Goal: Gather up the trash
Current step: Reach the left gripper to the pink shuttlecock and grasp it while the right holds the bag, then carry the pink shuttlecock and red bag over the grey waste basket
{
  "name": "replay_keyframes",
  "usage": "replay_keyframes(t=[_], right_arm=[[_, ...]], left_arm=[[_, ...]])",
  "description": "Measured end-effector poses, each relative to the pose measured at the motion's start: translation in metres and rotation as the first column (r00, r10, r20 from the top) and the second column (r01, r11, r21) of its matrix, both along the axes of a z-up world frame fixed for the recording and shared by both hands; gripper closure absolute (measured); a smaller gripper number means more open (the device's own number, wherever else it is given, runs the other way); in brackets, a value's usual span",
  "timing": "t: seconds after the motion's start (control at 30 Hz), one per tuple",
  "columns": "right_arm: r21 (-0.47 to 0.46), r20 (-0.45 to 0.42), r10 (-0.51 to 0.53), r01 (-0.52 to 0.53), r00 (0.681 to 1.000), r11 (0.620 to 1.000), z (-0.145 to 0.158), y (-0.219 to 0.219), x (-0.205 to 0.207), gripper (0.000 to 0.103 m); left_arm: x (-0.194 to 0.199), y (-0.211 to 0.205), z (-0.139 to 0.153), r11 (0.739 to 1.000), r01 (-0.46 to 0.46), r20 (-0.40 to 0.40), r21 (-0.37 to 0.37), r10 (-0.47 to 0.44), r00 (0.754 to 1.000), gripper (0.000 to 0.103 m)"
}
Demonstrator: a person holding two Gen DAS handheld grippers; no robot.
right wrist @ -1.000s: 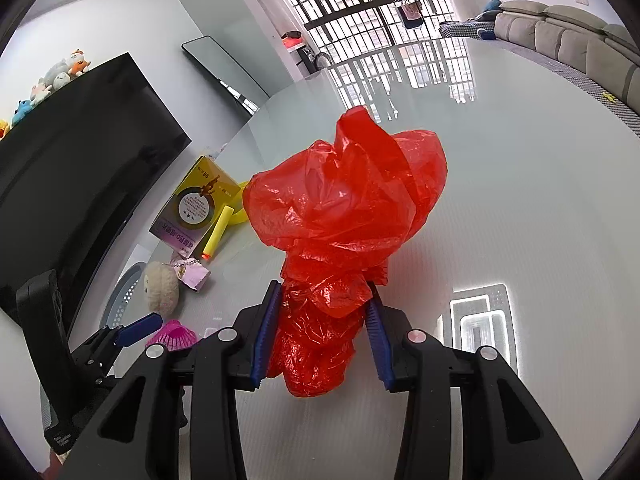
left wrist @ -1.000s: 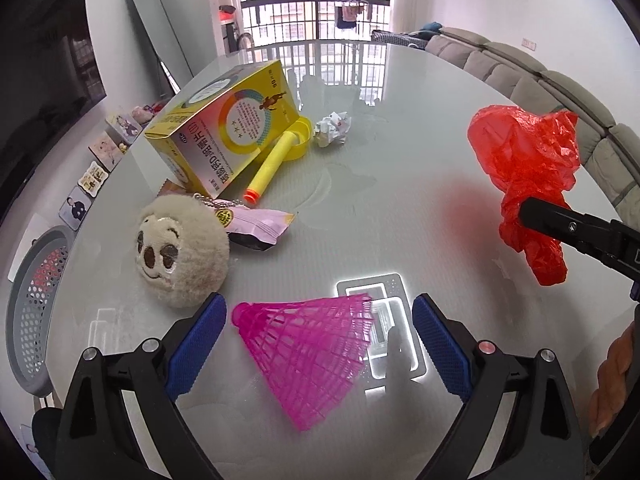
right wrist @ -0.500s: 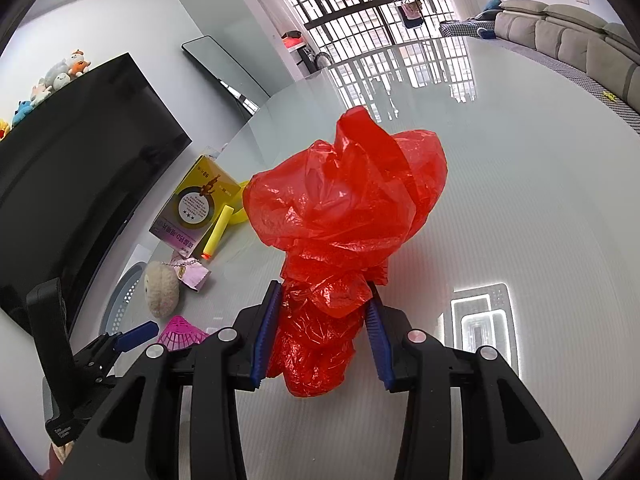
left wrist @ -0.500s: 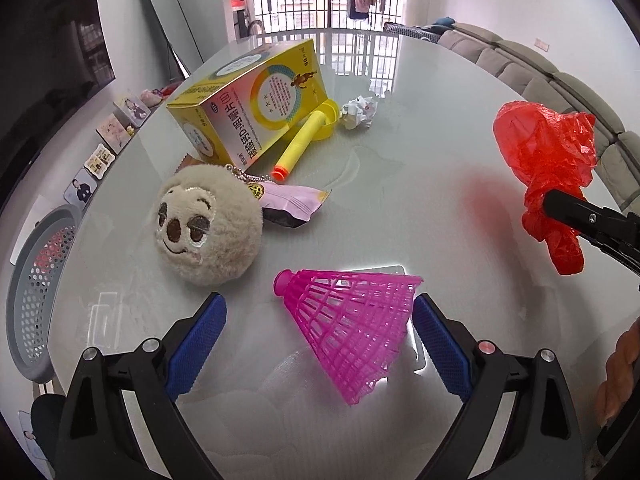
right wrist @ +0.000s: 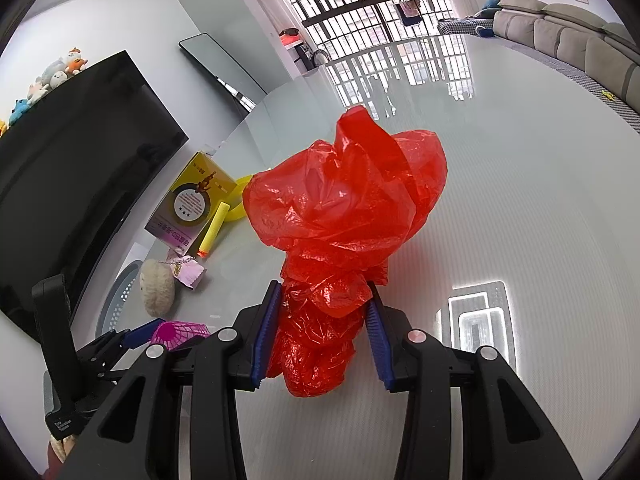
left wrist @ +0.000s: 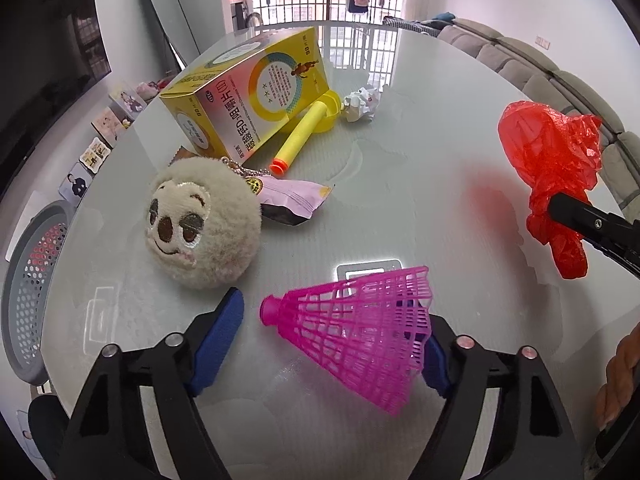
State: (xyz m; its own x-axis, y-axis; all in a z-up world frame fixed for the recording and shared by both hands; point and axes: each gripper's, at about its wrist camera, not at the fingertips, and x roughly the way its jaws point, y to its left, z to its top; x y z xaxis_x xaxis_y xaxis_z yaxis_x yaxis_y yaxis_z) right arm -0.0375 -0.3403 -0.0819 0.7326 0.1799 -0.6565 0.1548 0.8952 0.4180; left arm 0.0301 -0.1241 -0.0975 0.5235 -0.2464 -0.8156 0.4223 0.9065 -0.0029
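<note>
**A:** so where was the trash at this point? The pink plastic shuttlecock (left wrist: 356,336) sat low in the centre of the left wrist view, lying on its side on the glass table (left wrist: 420,208), cork end pointing left. The left gripper (left wrist: 334,340) had it between its blue pads. The jaws had just been closing in on it, and the right pad looked to be touching the skirt, but the left pad (left wrist: 218,334) was clearly off the cork with a gap showing. So not clamped yet, I'd say.

**B:** and the other hand?

**A:** The right gripper (right wrist: 322,336) was clamped on a crumpled red plastic bag (right wrist: 344,220), dead centre of its own view, held just above the table. In the left view the bag showed at the right edge.

**B:** what else was around?

**A:** Upper left of the shuttlecock was a plush toy (left wrist: 202,224) with a pink snack wrapper (left wrist: 294,202) beside it. Further up were a yellow foam dart (left wrist: 302,136), a yellow box (left wrist: 248,96) and a crumpled paper ball (left wrist: 362,104). A grey perforated bin (left wrist: 28,292) was at the far left edge, below table level.

**B:** so which step?

**A:** Grasping the shuttlecock, I reckon. The next move needs a gentle squeeze since that skirt looks flimsy, then a lift and a carry to the bag or the bin.
</note>
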Motion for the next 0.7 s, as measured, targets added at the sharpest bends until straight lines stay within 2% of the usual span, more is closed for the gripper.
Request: replay_keyframes(t=[0.03,0.07,0.2,0.27,0.5,0.7], right_arm=[[-0.002,-0.002,0.0,0.0,1.0,1.0,0.0,0.001,0.0,0.063],[-0.004,-0.003,-0.001,0.001,1.0,1.0,-0.001,0.001,0.0,0.063],[-0.013,-0.008,-0.003,0.003,1.0,1.0,-0.001,0.003,0.002,0.063],[-0.019,-0.012,-0.002,0.002,1.0,1.0,-0.001,0.004,0.003,0.063],[-0.035,-0.022,-0.002,0.002,1.0,0.999,0.001,0.01,0.004,0.063],[-0.047,-0.026,0.02,-0.021,0.999,0.999,0.007,0.024,0.004,0.063]], left_arm=[[-0.001,0.0,0.001,1.0,0.002,0.003,-0.001,-0.002,1.0,0.042],[-0.001,0.001,0.002,1.0,0.002,0.004,-0.004,-0.002,1.0,0.046],[0.0,0.004,0.004,1.0,-0.009,0.004,-0.006,0.009,1.0,0.052],[0.0,0.006,0.007,1.0,-0.012,0.013,-0.006,0.012,1.0,0.062],[-0.001,0.017,0.007,0.999,-0.035,0.015,0.001,0.035,0.999,0.062],[-0.006,0.032,0.018,0.999,-0.053,0.062,0.007,0.053,0.997,0.062]])
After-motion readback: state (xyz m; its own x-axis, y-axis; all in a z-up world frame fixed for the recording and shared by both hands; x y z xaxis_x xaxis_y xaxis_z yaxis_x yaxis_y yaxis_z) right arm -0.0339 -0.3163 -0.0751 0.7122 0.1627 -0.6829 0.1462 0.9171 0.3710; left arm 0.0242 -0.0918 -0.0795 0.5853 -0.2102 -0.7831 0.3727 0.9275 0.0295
